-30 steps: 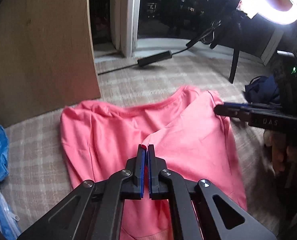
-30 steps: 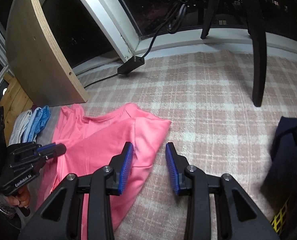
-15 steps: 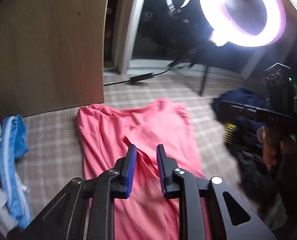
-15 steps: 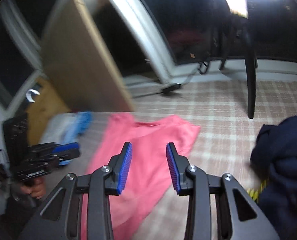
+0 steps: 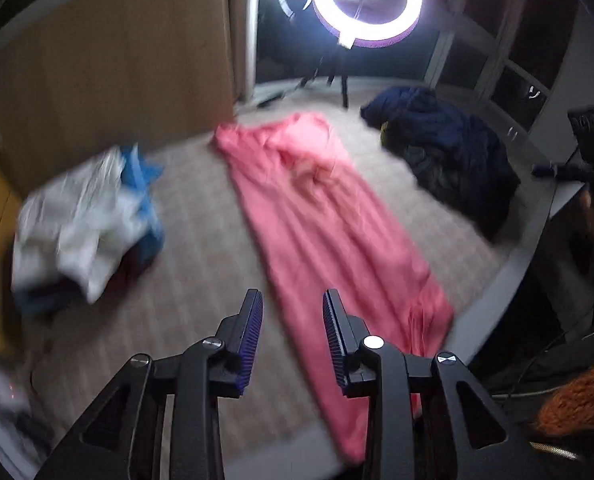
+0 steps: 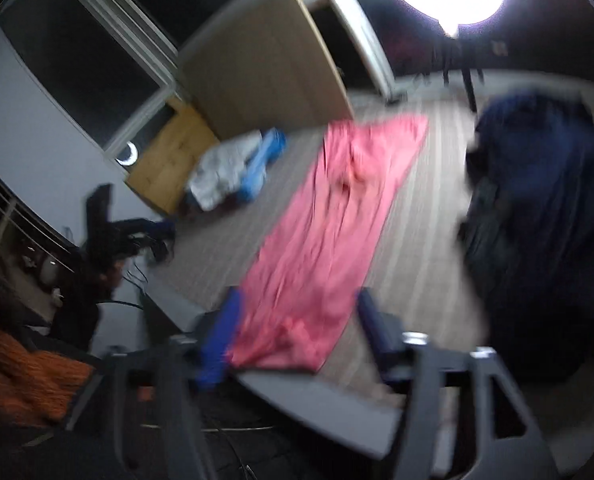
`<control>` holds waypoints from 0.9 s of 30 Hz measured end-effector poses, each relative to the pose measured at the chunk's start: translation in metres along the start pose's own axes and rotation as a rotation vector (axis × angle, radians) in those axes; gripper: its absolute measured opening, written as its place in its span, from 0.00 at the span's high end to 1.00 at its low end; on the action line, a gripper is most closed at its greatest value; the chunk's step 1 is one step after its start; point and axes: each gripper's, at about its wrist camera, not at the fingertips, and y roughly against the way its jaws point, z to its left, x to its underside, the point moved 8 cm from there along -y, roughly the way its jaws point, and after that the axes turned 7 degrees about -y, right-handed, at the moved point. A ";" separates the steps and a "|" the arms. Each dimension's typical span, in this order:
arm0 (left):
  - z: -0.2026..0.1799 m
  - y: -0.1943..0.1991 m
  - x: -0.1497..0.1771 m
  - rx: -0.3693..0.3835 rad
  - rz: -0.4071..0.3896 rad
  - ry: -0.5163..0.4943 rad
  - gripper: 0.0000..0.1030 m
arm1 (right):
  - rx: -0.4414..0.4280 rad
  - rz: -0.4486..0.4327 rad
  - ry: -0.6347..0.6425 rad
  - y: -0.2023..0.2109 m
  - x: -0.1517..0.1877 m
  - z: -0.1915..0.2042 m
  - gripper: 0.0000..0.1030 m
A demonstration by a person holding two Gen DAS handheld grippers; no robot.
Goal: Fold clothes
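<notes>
A pink garment lies as a long narrow strip on the checked table cover, its near end reaching the table's front edge. In the right wrist view the same pink garment runs away from me, blurred. My left gripper is open, held above the near end of the garment with nothing between its blue pads. My right gripper is open wide, raised over the garment's near end at the table edge, also holding nothing. The right gripper also shows as a dark shape at the far right of the left wrist view.
A white and blue pile of clothes lies left of the pink garment. A dark navy heap lies to its right. A lit ring light stands behind, beside a wooden panel. An orange knitted sleeve shows near the table's front edge.
The left gripper let go of the pink garment and opened. Both grippers drew back and up toward the table's front edge, so the whole folded strip now shows.
</notes>
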 end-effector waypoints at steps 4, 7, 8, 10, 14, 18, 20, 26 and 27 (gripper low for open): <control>-0.031 -0.035 0.053 0.164 0.072 0.024 0.71 | 0.125 0.053 0.107 -0.099 0.043 0.013 0.36; -0.051 -0.059 0.081 0.204 0.132 -0.004 0.71 | 0.193 0.133 0.185 -0.157 0.065 0.017 0.41; -0.057 -0.066 0.089 0.212 0.150 -0.014 0.71 | 0.226 0.147 0.231 -0.170 0.070 0.019 0.42; -0.065 -0.073 0.101 0.227 0.172 -0.023 0.71 | 0.268 0.149 0.287 -0.182 0.075 0.021 0.44; -0.070 -0.071 0.115 0.250 0.165 -0.010 0.71 | 0.277 0.133 0.337 -0.188 0.077 0.025 0.56; -0.067 -0.070 0.123 0.241 0.166 -0.015 0.71 | 0.284 0.158 0.375 -0.197 0.081 0.027 0.57; -0.065 -0.070 0.125 0.236 0.164 -0.015 0.71 | 0.294 0.177 0.399 -0.201 0.086 0.026 0.62; -0.058 -0.068 0.131 0.211 0.165 -0.019 0.71 | 0.289 0.186 0.412 -0.190 0.098 0.035 0.96; -0.057 -0.067 0.133 0.209 0.166 -0.021 0.71 | 0.287 0.185 0.394 -0.181 0.100 0.034 0.96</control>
